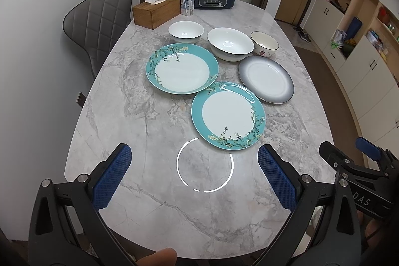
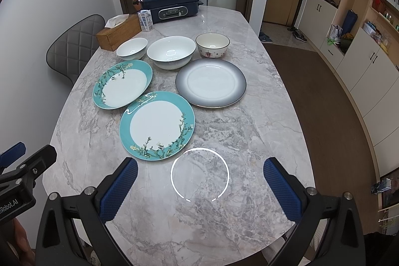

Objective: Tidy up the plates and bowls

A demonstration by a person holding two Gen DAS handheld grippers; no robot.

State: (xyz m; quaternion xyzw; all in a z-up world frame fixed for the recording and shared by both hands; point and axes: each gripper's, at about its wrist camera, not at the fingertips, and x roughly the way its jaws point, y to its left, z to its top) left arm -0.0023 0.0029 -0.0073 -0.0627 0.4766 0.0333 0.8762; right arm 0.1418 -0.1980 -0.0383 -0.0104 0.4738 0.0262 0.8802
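both your left gripper (image 1: 194,172) and right gripper (image 2: 200,180) hover spread wide and empty over the grey marble table (image 1: 149,121), so nothing is stacked yet. next, i'd judge, slide a finger under the nearest teal floral plate (image 1: 228,115); all three bowls, including the large white bowl (image 2: 171,51), sit empty behind the plates.

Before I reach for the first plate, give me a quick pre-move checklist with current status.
1. Left hand-held gripper open, holding nothing: ok.
2. Right hand-held gripper open, holding nothing: ok.
3. Near teal floral-rimmed plate lies flat, nothing on it: ok.
4. Far teal floral-rimmed plate separate from the near one: not ok, the rims overlap or touch.
5. Grey-rimmed round plate unstacked: ok.
6. Three bowls, small white, large white, dark-rimmed cream, upright and empty: ok.
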